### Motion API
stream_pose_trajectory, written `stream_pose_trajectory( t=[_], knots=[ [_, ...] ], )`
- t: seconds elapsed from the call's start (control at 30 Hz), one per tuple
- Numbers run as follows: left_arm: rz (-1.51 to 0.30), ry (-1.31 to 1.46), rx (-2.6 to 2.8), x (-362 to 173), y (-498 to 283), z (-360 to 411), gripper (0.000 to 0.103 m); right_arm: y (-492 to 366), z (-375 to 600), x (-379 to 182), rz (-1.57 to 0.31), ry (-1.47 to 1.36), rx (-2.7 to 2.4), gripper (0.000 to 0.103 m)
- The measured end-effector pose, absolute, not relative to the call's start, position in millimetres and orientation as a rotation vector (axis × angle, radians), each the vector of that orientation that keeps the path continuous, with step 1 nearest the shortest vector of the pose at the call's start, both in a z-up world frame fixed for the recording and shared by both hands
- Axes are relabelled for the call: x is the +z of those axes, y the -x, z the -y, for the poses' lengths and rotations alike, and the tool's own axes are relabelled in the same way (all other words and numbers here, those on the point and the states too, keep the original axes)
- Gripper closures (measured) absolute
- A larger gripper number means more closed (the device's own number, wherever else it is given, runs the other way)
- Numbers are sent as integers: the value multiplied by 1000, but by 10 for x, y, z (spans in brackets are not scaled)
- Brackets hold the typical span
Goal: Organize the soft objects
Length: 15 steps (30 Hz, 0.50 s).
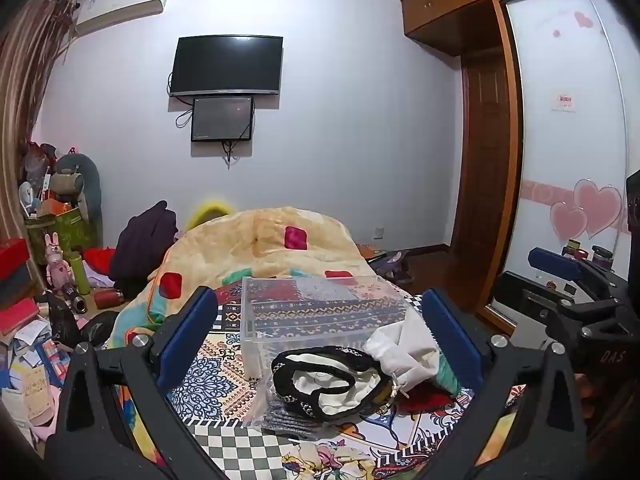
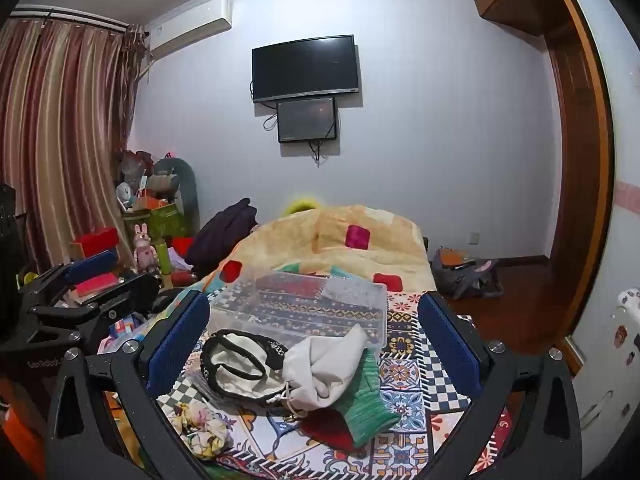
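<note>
A heap of soft things lies on the patterned bedspread in front of a clear plastic box (image 1: 316, 312) (image 2: 304, 304). It holds a black-and-white pouch (image 1: 328, 384) (image 2: 240, 364), a white drawstring bag (image 1: 404, 352) (image 2: 324, 364), a green and red knit piece (image 2: 364, 404) (image 1: 448, 376) and a floral scrunchie (image 2: 204, 424) (image 1: 324, 460). My left gripper (image 1: 320, 340) is open above the heap and holds nothing. My right gripper (image 2: 312, 340) is open above it too, empty. Each gripper shows at the edge of the other's view.
A folded yellow quilt (image 1: 256, 248) (image 2: 340, 236) lies behind the box. Clutter, boxes and toys crowd the floor at the left (image 1: 48, 280). A wardrobe with a sliding door (image 1: 568, 120) stands at the right. A bag (image 2: 464, 272) lies on the wood floor.
</note>
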<state>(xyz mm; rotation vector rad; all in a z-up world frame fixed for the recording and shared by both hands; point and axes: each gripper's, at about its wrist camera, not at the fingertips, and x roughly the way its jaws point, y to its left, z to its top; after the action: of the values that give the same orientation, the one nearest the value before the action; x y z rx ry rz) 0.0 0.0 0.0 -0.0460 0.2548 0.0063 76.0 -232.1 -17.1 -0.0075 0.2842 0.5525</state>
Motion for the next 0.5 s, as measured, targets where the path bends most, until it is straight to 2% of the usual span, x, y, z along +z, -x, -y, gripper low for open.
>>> stream_pose_trajectory(
  t=[0.5],
  knots=[
    [-251,45,12,-28,-46,32,0,-744,2336,-165,-279,-6,561,0]
  ],
)
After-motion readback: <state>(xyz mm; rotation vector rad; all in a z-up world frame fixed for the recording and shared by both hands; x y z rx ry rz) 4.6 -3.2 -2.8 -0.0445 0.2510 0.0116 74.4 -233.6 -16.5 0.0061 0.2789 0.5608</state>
